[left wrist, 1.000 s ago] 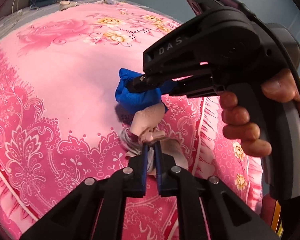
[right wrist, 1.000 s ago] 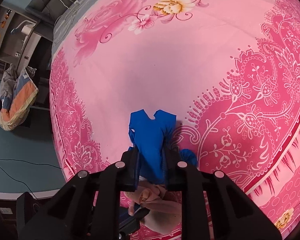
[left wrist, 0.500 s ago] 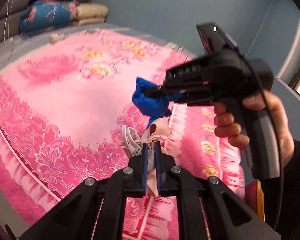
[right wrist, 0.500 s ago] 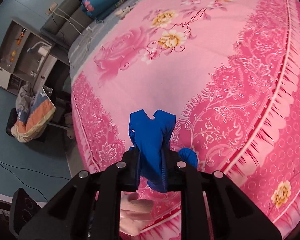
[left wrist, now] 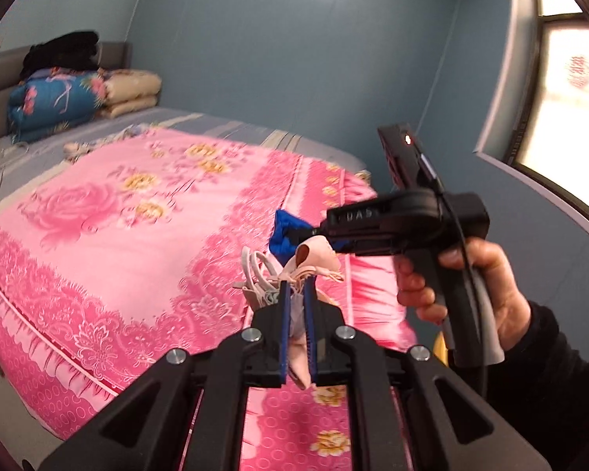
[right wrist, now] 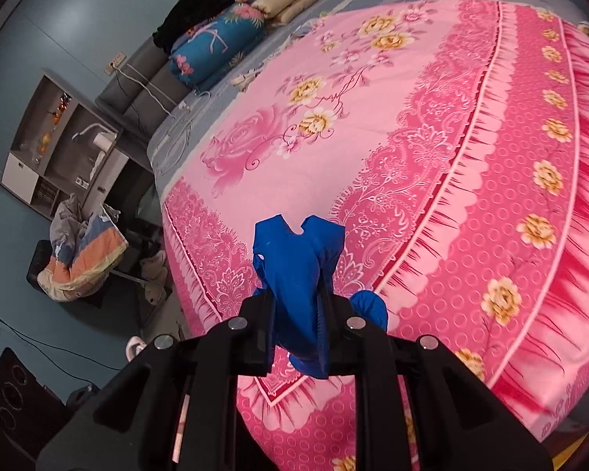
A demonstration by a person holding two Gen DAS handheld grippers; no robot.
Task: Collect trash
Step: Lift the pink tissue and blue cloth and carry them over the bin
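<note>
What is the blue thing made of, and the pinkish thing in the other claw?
The blue thing looks like thin rubber or soft plastic, perhaps a glove: smooth, matte, crumpled into limp folds. The pinkish thing looks like soft cloth or rubbery film with pale loops, maybe a mask; too crumpled to be sure.

Left tongs point(left wrist: 297, 306) and right tongs point(right wrist: 297, 314) both clamped tight — right hand point(left wrist: 475, 286) around its handle.

The broad pink floral bedspread point(right wrist: 333, 165) was left unobstructed, while folded quilts point(right wrist: 231, 35) were stacked at its head.
</note>
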